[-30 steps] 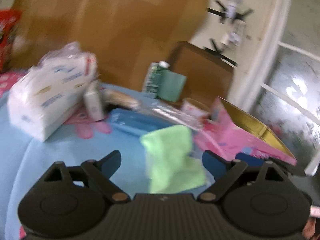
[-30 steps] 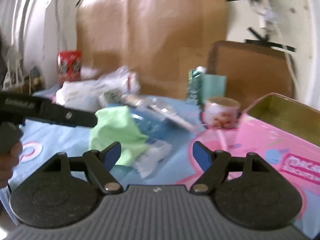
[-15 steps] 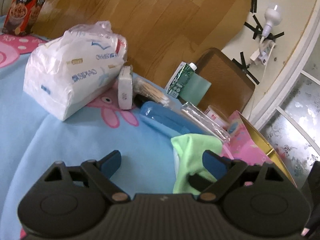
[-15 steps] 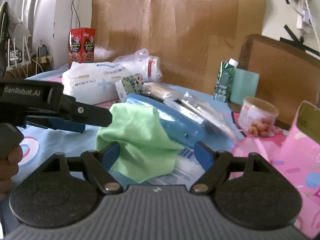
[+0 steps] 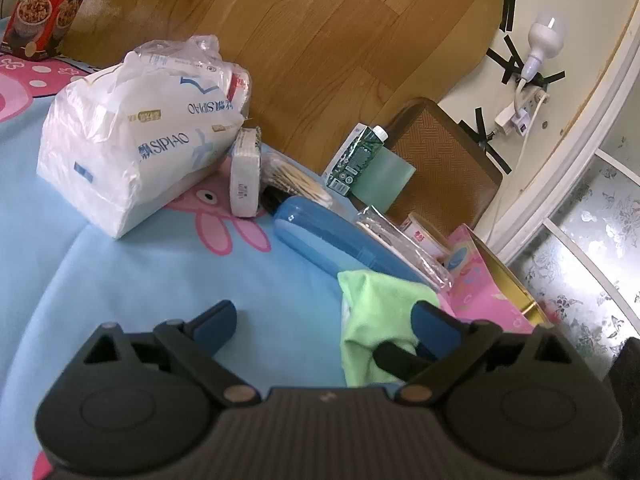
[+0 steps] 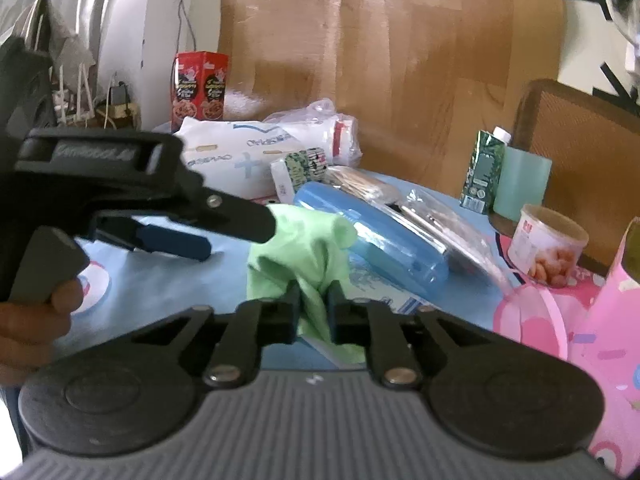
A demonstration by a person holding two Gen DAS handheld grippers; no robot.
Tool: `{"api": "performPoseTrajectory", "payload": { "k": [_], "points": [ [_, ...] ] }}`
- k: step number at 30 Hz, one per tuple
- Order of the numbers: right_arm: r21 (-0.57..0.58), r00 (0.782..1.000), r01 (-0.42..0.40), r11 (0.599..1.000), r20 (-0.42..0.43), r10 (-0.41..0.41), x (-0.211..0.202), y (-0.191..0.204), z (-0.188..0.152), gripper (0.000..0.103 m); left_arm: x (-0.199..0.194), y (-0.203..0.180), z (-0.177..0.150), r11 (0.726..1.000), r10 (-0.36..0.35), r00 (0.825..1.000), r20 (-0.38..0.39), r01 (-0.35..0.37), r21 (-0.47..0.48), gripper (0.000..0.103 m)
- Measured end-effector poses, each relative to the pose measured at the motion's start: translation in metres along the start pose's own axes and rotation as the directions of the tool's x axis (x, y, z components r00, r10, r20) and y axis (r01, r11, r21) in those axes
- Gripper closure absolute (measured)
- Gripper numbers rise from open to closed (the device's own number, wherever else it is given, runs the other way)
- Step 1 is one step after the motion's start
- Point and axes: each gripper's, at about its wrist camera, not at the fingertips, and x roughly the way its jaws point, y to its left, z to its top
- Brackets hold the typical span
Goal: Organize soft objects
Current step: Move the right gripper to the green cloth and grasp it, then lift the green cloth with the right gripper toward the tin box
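A light green cloth (image 6: 308, 248) lies bunched on the blue tablecloth in front of a blue plastic case (image 6: 372, 232). My right gripper (image 6: 314, 312) is shut on the near part of the cloth. In the left wrist view the cloth (image 5: 376, 308) sits at the right fingertip of my left gripper (image 5: 324, 320), which is open and holds nothing. The left gripper (image 6: 180, 236) also shows in the right wrist view, at the left of the cloth.
A white tissue pack (image 5: 132, 148), a small white box (image 5: 244, 176), a green carton (image 5: 356, 160), a clear plastic packet (image 5: 404, 244) and a tin (image 6: 548, 244) stand behind. A pink box (image 5: 492, 288) is at the right. A red cereal box (image 6: 200, 84) stands far back.
My right gripper has closed on the green cloth. The left gripper has shifted left so the cloth now sits at its right fingertip.
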Motion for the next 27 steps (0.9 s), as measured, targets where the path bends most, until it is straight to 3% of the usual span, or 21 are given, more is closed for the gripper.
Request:
{"api": "performPoseTrajectory", "payload": {
  "k": [3,6,10,13,17,18,21,27],
  "points": [
    [-0.027,1.000,-0.030,0.999,-0.010,0.029,-0.011,0.006,-0.003,0.092,0.000,0.000,0.000,1.000,-0.001,1.000,-0.001,0.001,0.001,0.005],
    [-0.021,0.994,-0.109,0.994,-0.023,0.108,-0.027,0.010,-0.008,0.092,0.001,0.000,0.001,1.000,-0.001,1.000,-0.002,0.001,0.004,0.004],
    [0.081,0.955,-0.296,0.952,0.021,0.295,-0.055,0.000,-0.007,0.092,0.001,-0.001,0.001,1.000,0.002,1.000,-0.004,-0.002,0.008,0.004],
    [0.146,0.943,-0.333,0.931,0.050,0.330,-0.063,-0.013,-0.007,0.089,0.002,-0.002,0.001,1.000,0.007,1.000,-0.005,-0.007,0.015,0.004],
    [0.176,0.989,-0.144,0.974,0.001,0.146,-0.056,-0.027,-0.017,0.085,0.002,-0.004,0.001,0.999,0.017,1.000,-0.006,-0.017,0.027,0.004],
    [0.197,0.994,-0.101,0.975,-0.017,0.107,-0.054,-0.032,-0.020,0.080,0.002,-0.004,0.001,0.999,0.019,1.000,-0.006,-0.018,0.030,0.004],
    [0.270,0.998,-0.051,0.961,-0.024,0.059,-0.056,-0.048,-0.026,0.051,0.003,-0.005,0.001,0.999,0.024,1.000,-0.007,-0.023,0.037,0.004],
    [0.278,1.000,0.006,0.960,0.006,-0.008,-0.065,-0.052,-0.028,0.029,0.003,-0.005,0.001,0.999,0.027,1.000,-0.009,-0.027,0.045,0.004]
  ]
}}
